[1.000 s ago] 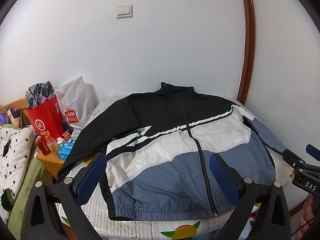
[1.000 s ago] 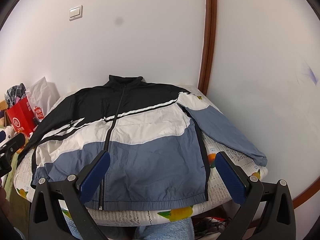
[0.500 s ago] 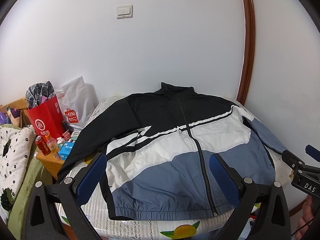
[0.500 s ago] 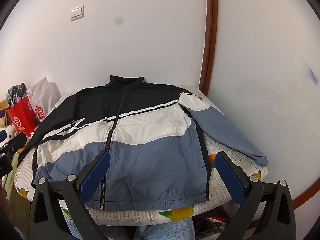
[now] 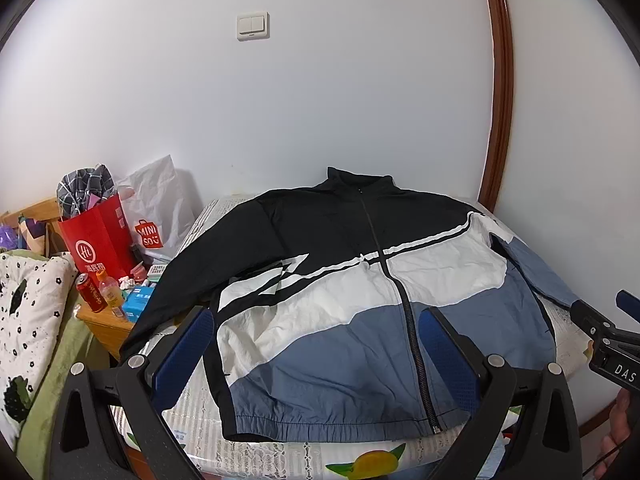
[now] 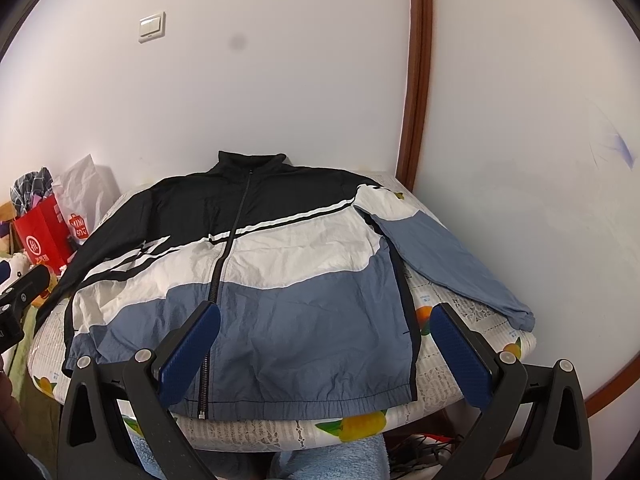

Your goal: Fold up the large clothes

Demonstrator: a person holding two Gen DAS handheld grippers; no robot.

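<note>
A zipped jacket [image 5: 360, 288], black on top, white in the middle and blue below, lies spread flat, front up, on a small table; it also shows in the right wrist view [image 6: 280, 272]. Its black left sleeve [image 5: 172, 280] hangs toward the table's left edge. Its blue right sleeve [image 6: 448, 256] lies along the right side. My left gripper [image 5: 316, 320] is open and empty, above the hem. My right gripper [image 6: 326, 316] is open and empty, also near the hem. Neither touches the jacket.
The table [image 6: 472, 364] has a fruit-print cover and stands in a wall corner. A red bag [image 5: 96, 236] and white bag [image 5: 156, 204] stand on a wooden nightstand [image 5: 108, 324] with a can and bottle at left. A wooden trim [image 6: 418, 80] runs up the wall.
The right wrist view has shifted slightly, with the jacket sitting a little more to the right. The left gripper has hardly moved. Both stay open.
</note>
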